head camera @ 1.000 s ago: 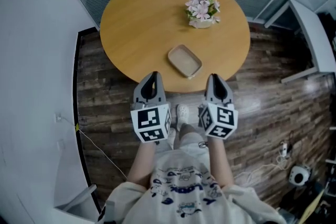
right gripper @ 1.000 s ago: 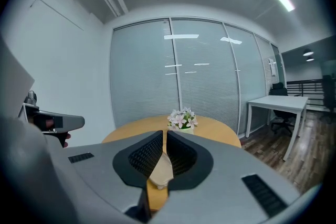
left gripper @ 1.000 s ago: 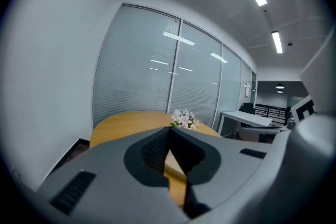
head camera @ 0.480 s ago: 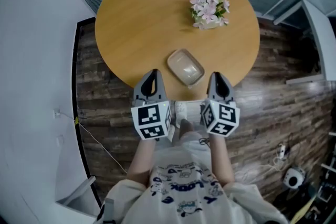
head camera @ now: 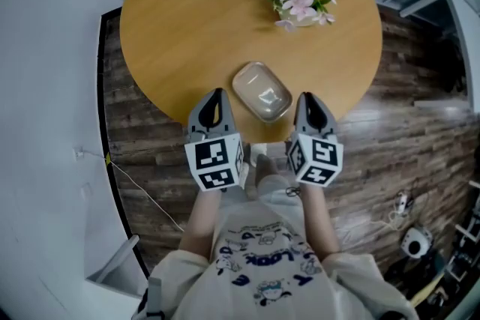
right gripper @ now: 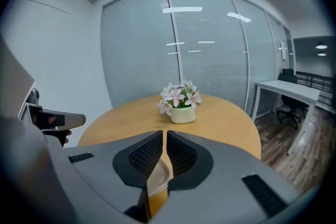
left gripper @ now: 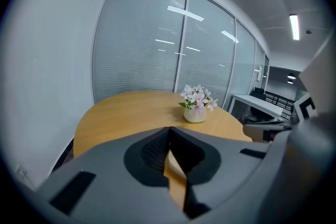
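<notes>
Head view: the left gripper [head camera: 216, 94] and the right gripper [head camera: 307, 97] hover side by side over the near edge of the round wooden table [head camera: 187, 19]. A shallow dish [head camera: 262, 91] lies on the table between them, close to that edge.

Left gripper view: jaws pressed together, nothing in them. Right gripper view: jaws closed to a hairline slit, likewise empty.

Risk, in my judgement: the dish sits near the rim, so a closed jaw tip catching its far side could slide it off onto the floor [head camera: 420, 124]. It looks light and smooth-walled and may skate or tip under a one-sided push.

Condition of the dish: pale, translucent, oblong with rounded corners, low-walled, apparently empty, set at a slant to the edge. The flower pot [head camera: 301, 0] stands well apart.
</notes>
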`<state>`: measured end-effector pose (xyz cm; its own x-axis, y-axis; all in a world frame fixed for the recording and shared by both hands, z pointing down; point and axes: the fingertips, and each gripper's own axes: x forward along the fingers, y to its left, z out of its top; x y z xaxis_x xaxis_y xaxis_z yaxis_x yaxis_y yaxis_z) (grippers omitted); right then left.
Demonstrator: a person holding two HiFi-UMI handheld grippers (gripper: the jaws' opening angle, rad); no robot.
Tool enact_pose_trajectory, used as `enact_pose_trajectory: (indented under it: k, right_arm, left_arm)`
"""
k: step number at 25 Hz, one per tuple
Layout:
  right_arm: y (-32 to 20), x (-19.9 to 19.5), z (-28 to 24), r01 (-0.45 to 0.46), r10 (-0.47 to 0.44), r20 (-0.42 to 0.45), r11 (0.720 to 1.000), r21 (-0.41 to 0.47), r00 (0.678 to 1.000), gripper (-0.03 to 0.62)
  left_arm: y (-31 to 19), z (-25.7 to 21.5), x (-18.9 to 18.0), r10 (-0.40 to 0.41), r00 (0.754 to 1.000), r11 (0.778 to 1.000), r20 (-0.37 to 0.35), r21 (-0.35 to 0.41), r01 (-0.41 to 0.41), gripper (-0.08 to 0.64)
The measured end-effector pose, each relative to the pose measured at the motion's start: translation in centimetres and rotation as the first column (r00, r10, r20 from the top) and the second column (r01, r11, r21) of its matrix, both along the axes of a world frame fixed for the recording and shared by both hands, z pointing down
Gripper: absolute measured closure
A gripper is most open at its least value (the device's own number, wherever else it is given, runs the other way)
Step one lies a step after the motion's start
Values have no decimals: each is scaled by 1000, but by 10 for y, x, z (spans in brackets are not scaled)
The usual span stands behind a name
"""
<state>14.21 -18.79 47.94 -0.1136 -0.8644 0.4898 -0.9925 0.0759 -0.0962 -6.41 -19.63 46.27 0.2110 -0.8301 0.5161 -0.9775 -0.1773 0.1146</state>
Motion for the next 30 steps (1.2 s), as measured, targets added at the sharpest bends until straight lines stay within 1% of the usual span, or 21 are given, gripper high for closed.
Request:
enact_pose_trajectory:
  k: [7,13,17,21,30]
  right_arm:
    - [-8,2,31,27,-28,-10,996,-82,1000,568]
    - [-9,0,52,64,-65,-6,988,-137,998,568]
    - [-8,-1,63,73,-75,-1,984,-162,997,568]
    - [-5,-3,71,88,-89,0,980,-179,996,568]
    - [1,-3,80,106,-107,2,975,-198,994,566]
  left_arm:
    - [-17,24,-1,-11,1000,999,24,-39,12,557]
    - [-21,51,-1,-7,998,994,59,-111,14,557]
    - [-24,62,2,-3,999,992,43,-124,8,557]
    - [-23,71,8,18,1000,988,20,-154,-14,557]
    - [-31,87,15,44,999,984,13,-174,-41,555]
